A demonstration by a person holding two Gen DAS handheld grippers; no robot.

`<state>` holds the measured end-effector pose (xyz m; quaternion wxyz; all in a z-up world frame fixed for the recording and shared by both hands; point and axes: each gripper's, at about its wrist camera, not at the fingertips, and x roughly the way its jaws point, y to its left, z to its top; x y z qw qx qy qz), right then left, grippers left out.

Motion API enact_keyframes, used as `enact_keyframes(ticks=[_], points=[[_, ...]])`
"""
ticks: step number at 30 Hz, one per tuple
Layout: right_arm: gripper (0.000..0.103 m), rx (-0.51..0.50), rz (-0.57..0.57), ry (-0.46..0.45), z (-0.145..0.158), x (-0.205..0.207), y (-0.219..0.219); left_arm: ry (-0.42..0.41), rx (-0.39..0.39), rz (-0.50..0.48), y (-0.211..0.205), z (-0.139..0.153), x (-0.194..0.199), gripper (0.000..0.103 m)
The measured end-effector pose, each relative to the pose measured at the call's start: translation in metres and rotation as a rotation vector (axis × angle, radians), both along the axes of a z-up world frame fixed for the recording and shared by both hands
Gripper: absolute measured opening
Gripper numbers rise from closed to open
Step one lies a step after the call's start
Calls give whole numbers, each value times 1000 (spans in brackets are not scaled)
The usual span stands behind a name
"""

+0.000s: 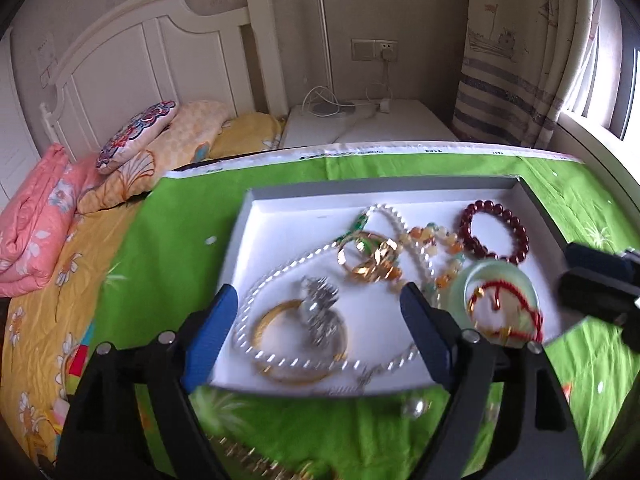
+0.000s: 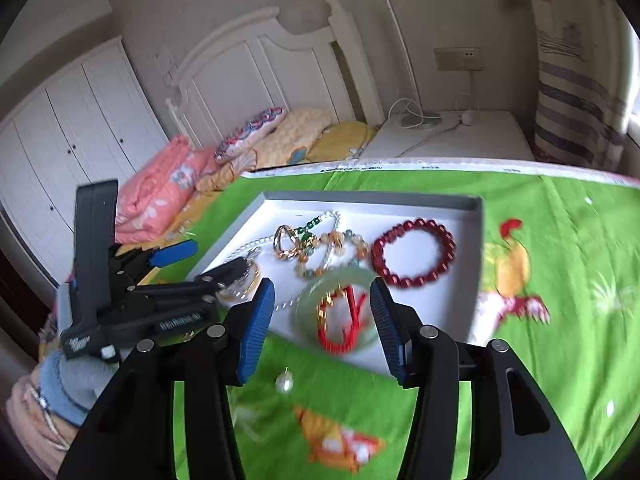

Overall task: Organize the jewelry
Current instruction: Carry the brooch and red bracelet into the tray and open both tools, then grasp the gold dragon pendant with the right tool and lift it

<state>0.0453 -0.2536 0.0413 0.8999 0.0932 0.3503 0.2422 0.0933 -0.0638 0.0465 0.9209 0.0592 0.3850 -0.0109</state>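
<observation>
A shallow white tray (image 1: 380, 184) (image 2: 360, 196) lies on a green printed cloth (image 1: 180, 248). In it are a dark red bead bracelet (image 1: 464, 222) (image 2: 414, 224), a pale jade bangle (image 1: 472, 276) (image 2: 340, 278) with red cord, a pearl necklace (image 1: 296, 260), a gold bangle (image 1: 268, 320), a silver piece (image 1: 320, 304) and a gold chain piece (image 1: 372, 264). My left gripper (image 1: 320, 308) hangs open over the tray's near left part, with the gold bangle below it. My right gripper (image 2: 322, 292) stands open above the jade bangle, its pads clear of it. A loose pearl (image 1: 416, 408) (image 2: 284, 384) rests on the cloth before the tray.
A gold chain (image 1: 248, 456) lies on the cloth at the near edge. Left of the cloth are a yellow sheet, a folded pink quilt (image 1: 36, 220) and pillows (image 1: 136, 136) against a white headboard. A white nightstand (image 1: 368, 124) and a curtain stand behind.
</observation>
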Motion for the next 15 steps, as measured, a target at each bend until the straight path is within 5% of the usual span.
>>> enact_keyframes(ticks=[4,15], points=[[58,40,-33,2,-4,-34,-21,-12,5,91,24,4,-33,94],[63,37,-8,84,-37,-83,-11,25,35,177,77,-14,-114,97]])
